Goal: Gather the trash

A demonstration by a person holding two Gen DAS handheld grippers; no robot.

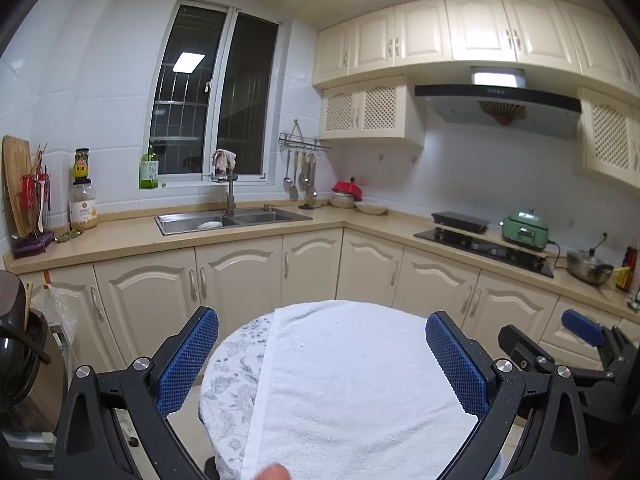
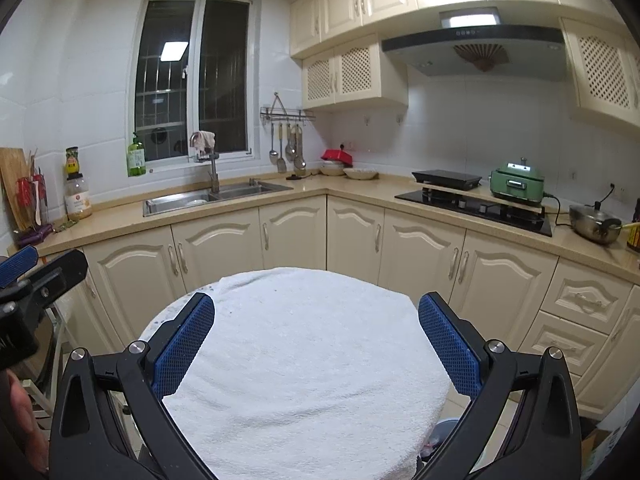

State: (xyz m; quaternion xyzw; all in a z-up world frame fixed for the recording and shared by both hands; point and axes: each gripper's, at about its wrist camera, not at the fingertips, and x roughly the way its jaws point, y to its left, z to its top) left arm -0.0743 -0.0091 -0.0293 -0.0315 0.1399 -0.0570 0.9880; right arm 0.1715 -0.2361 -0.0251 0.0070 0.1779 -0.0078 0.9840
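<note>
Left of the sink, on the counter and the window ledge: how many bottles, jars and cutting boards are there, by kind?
Bottles: 2 (green bottle, small bottle)
Jar: 1
Cutting board: 1
Total: 4

No trash shows; only a white towel draped over a round table.

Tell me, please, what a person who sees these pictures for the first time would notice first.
First, the round table under a white towel, filling the foreground between both open grippers, left gripper and right gripper. Next, the dark window above the steel sink on the far counter. Then the green cooker by the stove at right, under the range hood.
</note>
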